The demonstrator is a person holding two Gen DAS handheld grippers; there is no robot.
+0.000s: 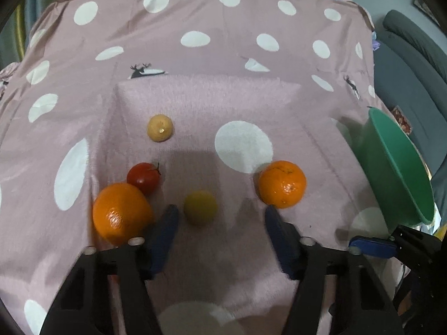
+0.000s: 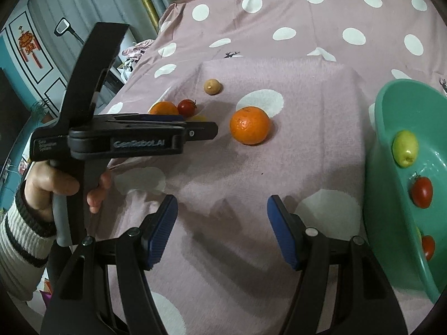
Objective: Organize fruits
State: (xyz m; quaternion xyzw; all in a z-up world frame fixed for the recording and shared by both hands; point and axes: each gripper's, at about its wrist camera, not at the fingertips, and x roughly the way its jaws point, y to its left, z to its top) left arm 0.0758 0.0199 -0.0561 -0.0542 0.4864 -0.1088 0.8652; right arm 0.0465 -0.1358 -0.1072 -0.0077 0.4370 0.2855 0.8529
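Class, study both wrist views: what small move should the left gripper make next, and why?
Probably ease the left gripper forward and close on the small yellow fruit. That fruit lies on the cloth between the open jaws, near one finger, untouched, while the green bowl already holds other fruits.

Left wrist view: sits just behind its own blue-padded fingers (image 1: 167, 231), angled steeply down, close over the pink polka-dot cloth (image 1: 195, 55). Small yellow-green round fruit (image 1: 200, 208) lies nearest the lens.

Right wrist view: same kind of mount, also tilted down, set further back and to the right; takes in the left gripper (image 2: 195, 131) side-on.

Shared: the cloth, the large orange citrus fruit (image 1: 282, 184) (image 2: 250, 125), the green plastic basin (image 1: 399, 167) (image 2: 391, 195).
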